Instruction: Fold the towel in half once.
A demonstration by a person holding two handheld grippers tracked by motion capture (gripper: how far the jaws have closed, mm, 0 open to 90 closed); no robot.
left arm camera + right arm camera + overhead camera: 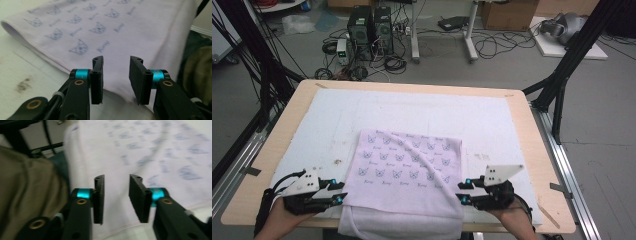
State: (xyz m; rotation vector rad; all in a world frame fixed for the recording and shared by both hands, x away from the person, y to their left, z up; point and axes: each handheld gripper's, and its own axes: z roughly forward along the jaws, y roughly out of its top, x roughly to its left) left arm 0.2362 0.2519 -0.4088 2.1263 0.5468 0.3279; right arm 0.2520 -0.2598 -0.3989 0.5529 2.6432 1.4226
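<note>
Our folded pale cloth (409, 175) with its blue butterfly print lies at the table's (522, 107) near edge — its front hem drooping over. We hold the left gripper (341, 192) and right gripper (462, 192) at its side edges — both spread, pinching nothing.

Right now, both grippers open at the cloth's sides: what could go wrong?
1. The cloth hangs over the near table edge; unheld, its draped part could drag it off if bumped.
2. The left gripper and right gripper stand open beside the cloth's side edges, nothing between the jaws. Closing from here could catch only the top layer of the fold.
3. A loose ridge crosses the cloth; another fold might lock that wrinkle in.
</note>
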